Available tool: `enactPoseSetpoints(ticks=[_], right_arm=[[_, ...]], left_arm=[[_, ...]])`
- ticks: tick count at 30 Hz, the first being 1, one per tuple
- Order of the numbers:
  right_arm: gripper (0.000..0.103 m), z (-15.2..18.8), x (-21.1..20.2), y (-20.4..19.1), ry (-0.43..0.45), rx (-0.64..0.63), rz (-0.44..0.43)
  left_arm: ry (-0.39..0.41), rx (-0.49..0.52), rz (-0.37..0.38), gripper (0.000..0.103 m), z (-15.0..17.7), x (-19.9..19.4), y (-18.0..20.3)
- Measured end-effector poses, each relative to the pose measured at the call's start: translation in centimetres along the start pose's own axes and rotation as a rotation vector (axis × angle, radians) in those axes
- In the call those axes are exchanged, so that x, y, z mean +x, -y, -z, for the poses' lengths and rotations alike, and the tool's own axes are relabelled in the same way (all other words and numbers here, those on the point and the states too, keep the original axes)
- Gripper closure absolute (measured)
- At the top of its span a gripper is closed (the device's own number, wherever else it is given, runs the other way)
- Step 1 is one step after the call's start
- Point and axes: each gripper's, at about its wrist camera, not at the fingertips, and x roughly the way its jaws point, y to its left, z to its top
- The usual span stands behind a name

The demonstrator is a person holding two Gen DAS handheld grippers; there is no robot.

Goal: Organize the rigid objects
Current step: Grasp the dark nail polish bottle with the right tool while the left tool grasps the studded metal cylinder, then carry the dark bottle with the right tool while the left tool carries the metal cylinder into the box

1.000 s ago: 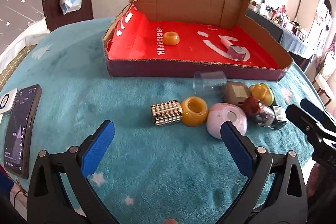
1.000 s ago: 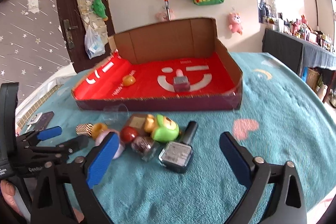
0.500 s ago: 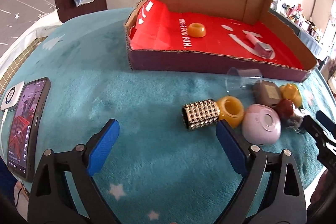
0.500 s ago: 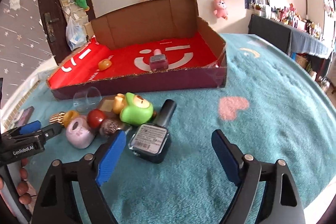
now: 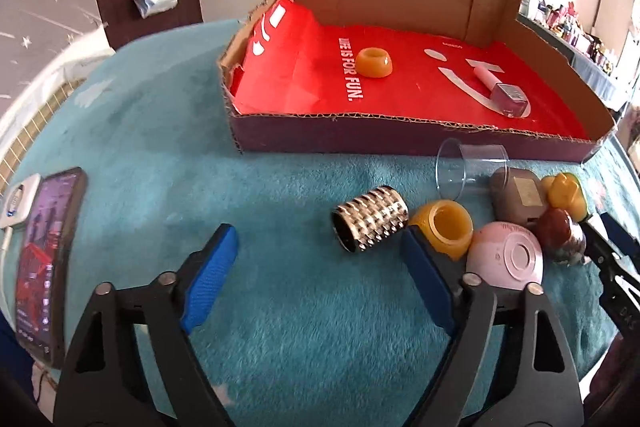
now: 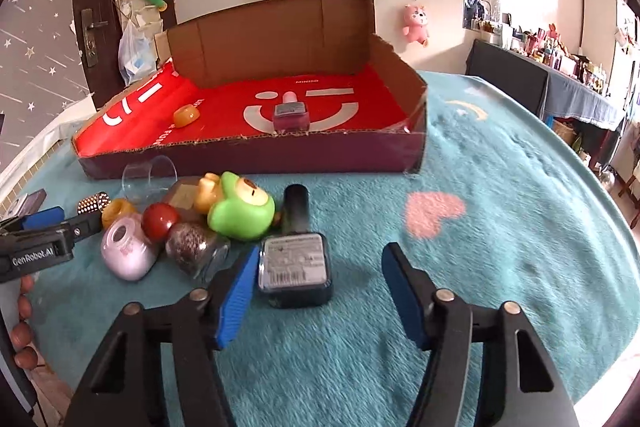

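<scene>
A cardboard box (image 5: 400, 139) lined in red holds an orange ring (image 5: 374, 63) and a pink nail polish bottle (image 5: 506, 93). In front of it lie a studded silver cylinder (image 5: 370, 225), an orange cup (image 5: 444, 227), a pink round case (image 5: 506, 259) and a clear cup (image 5: 470, 167). My left gripper (image 5: 318, 247) is closing, with the silver cylinder just ahead between its fingertips, untouched. My right gripper (image 6: 320, 259) is closing around a dark teal nail polish bottle (image 6: 294, 259). Its left pad is at the bottle's side and its right pad stands apart.
A green toy (image 6: 240, 213), a red ball (image 6: 160, 221), a brown box (image 5: 518, 193) and a glittery jar (image 6: 192, 247) crowd the pile. A phone (image 5: 44, 259) and a white charger (image 5: 16, 201) lie at the left. A teal fleece cover (image 6: 500, 267) spreads to the right.
Both grippers have narrowed their jaws. The left has come nearer the silver cylinder. The right has sunk toward the teal bottle, which now lies between its fingers.
</scene>
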Motion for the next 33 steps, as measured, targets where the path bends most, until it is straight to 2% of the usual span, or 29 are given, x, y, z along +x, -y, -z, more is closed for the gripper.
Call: enactPoseSetpoints(ticks=[4,5,6,9,13,20,26,33], right_arm=[[0.043,-0.2,0.6,0.0,-0.008,0.010,-0.012],[0.045,-0.3,0.7,-0.1,-0.009,0.007,-0.012],[0.049,-0.3,0.8,-0.2,-0.012,0.002,-0.016],[0.065,-0.4,0.9,-0.6,-0.015,-0.014,-0.036],[0.065,-0.4,1.0,-0.8,-0.022,-0.022,-0.037],[0.065,-0.6,0.9,-0.4,-0.036,-0.007,-0.055],[0.065,-0.7,0.2,0.3,-0.045,0.030,-0.089],[0.065,-1.7,-1.8,0.4,-0.002,0.040,-0.120]], left_arm=[[0.008,0.009,-0.016,0.028,-0.2,0.3,0.4],[0.010,0.014,-0.018,0.031,-0.3,0.3,0.5],[0.012,0.021,-0.018,0.033,-0.4,0.3,0.7],[0.015,0.042,-0.003,0.052,-0.9,0.4,1.2],[-0.001,0.069,0.016,0.067,-1.7,1.1,1.7],[0.003,0.098,0.003,0.067,-1.5,0.7,2.1],[0.014,0.083,0.030,0.067,-0.7,-0.8,1.6],[0.056,0.089,0.078,0.067,-0.9,-3.5,2.2]])
